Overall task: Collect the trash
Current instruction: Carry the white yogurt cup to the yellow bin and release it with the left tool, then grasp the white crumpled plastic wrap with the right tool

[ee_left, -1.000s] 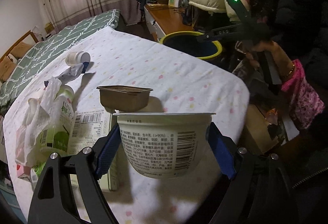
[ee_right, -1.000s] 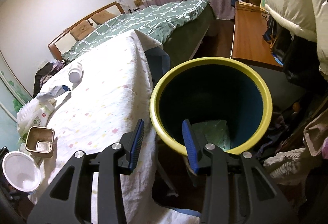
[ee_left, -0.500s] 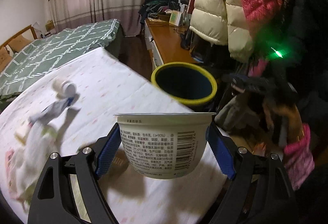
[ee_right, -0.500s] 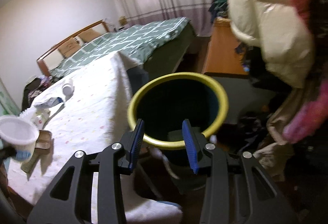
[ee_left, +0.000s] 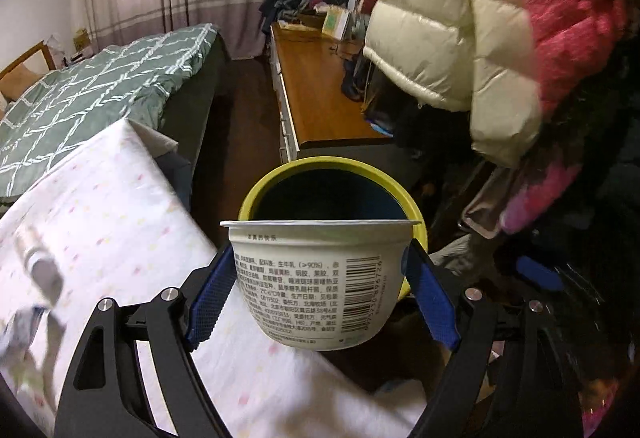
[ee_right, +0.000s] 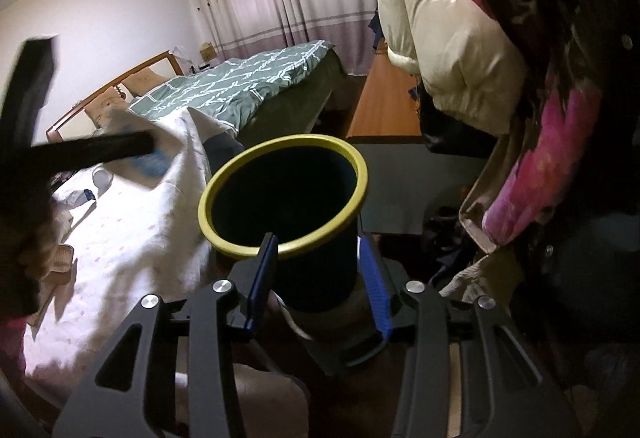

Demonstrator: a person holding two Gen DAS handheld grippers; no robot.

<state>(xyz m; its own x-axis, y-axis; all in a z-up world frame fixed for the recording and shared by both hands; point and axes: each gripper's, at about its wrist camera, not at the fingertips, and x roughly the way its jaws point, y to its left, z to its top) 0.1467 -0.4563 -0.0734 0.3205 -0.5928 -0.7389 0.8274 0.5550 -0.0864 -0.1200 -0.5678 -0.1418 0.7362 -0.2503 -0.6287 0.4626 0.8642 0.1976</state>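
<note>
The left gripper [ee_left: 322, 302] pinches a white cup [ee_left: 322, 278] by its sides, blue pads pressed to the wall, mouth up, held in the air off the edge of the table [ee_left: 120, 238]. Just beyond it, lower down, stands the bin [ee_left: 256, 197], yellow-rimmed and dark inside; in the left view the cup hides the near part of the rim. The right gripper [ee_right: 316, 270] is spread and holds nothing, its fingers framing the bin's [ee_right: 280, 193] outer wall from the near side; I cannot tell if they touch it. Further off on the table lie a small bottle [ee_right: 102, 177] and other blurred scraps, then the bed [ee_left: 100, 85] and curtains. The risk, as I judge it: the cup does not yet seem to be over the opening, so letting go early could drop it on the rim or floor. The thin wall could also buckle and slip from the pads.
</note>
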